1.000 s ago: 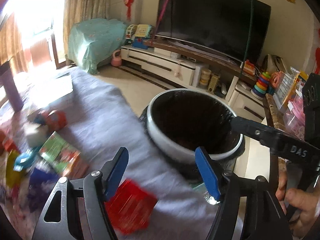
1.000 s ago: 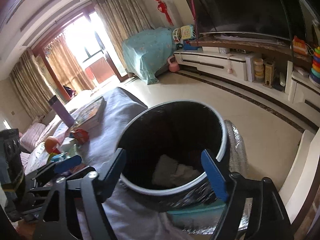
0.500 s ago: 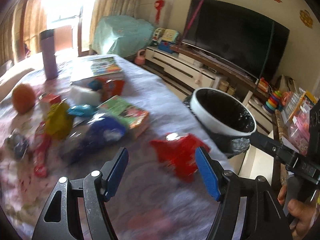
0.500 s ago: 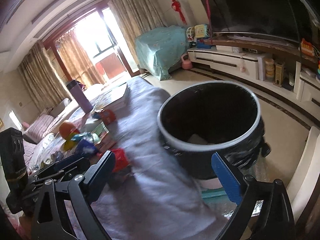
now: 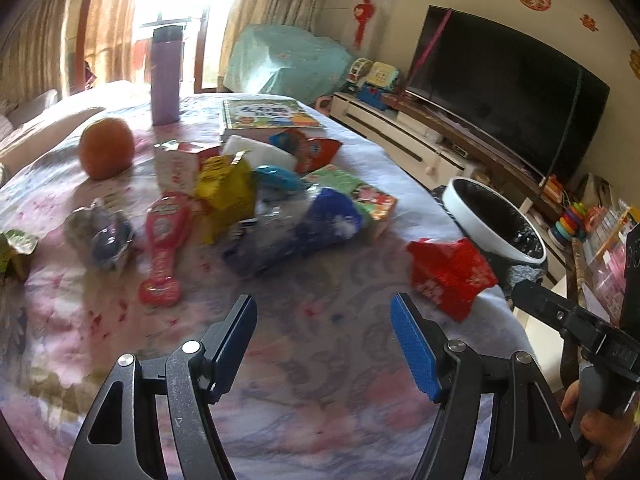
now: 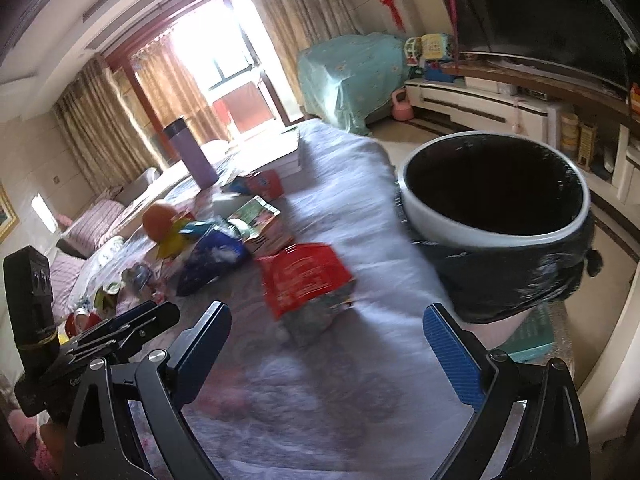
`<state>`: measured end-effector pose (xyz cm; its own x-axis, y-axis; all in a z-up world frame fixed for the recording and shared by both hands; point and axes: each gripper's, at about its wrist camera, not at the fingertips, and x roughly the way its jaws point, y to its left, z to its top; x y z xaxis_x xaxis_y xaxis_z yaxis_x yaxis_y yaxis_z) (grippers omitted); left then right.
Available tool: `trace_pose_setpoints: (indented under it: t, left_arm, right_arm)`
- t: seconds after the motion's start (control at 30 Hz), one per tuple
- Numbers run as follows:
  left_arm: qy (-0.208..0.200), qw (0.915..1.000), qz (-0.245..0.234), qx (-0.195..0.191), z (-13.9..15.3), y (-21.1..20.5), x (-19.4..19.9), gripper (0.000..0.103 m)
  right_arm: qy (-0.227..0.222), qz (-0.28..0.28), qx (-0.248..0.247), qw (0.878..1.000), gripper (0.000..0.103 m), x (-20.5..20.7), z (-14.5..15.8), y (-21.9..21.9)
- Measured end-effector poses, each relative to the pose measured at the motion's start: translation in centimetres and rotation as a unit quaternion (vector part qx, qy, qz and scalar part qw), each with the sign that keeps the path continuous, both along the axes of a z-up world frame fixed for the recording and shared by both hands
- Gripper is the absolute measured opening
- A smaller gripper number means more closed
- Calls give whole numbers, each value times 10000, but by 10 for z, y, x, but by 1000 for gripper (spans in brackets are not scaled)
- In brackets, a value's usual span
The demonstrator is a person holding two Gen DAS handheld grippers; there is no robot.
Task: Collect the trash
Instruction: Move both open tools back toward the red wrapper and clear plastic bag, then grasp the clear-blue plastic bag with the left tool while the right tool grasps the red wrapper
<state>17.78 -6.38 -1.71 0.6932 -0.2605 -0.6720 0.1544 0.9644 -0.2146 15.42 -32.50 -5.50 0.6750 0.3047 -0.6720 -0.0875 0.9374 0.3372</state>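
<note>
Bare cloth lay straight ahead of my left hand-held gripper (image 5: 324,344), so the desk (image 5: 320,420) there gave me free passage. Beyond it the way was crowded: a red spoon-shaped packet (image 5: 162,248), a yellow bag (image 5: 228,196) and a blue wrapper (image 5: 328,220) packed close together, with an orange (image 5: 106,148) and a tall purple flask (image 5: 165,76) standing behind. A red packet (image 6: 304,280) lay alone near the desk edge, clear cloth all around it. My right hand-held gripper (image 6: 326,340) had open cloth below it; the bin (image 6: 496,236) stood just off the edge, its mouth unobstructed.
</note>
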Motion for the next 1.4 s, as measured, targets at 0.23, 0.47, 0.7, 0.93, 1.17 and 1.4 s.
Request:
trace_pose_setpoints:
  t: [0.23, 0.47, 0.7, 0.93, 1.17, 1.4]
  left_arm:
    - [-35, 9999, 1, 108, 0, 14, 4, 74]
    - [77, 9993, -87, 358, -8, 18, 38, 75]
    - [100, 9973, -234, 685, -11, 11, 70, 75]
    - [115, 9935, -490, 1025, -21, -2, 94, 75]
    - [261, 9922, -771, 941, -31, -10, 104, 68]
    - [323, 9934, -844, 702, -31, -9, 100, 42]
  right_arm:
    - [60, 195, -106, 9997, 98, 7, -8, 20]
    - [125, 304, -204, 9993, 98, 19, -13, 27]
    - [210, 405, -255, 9986, 98, 34, -16, 30]
    - [309, 488, -299, 9979, 98, 46, -22, 34]
    - [446, 474, -238, 9976, 97, 51, -27, 32]
    - [546, 442, -241, 9972, 59, 54, -30, 29]
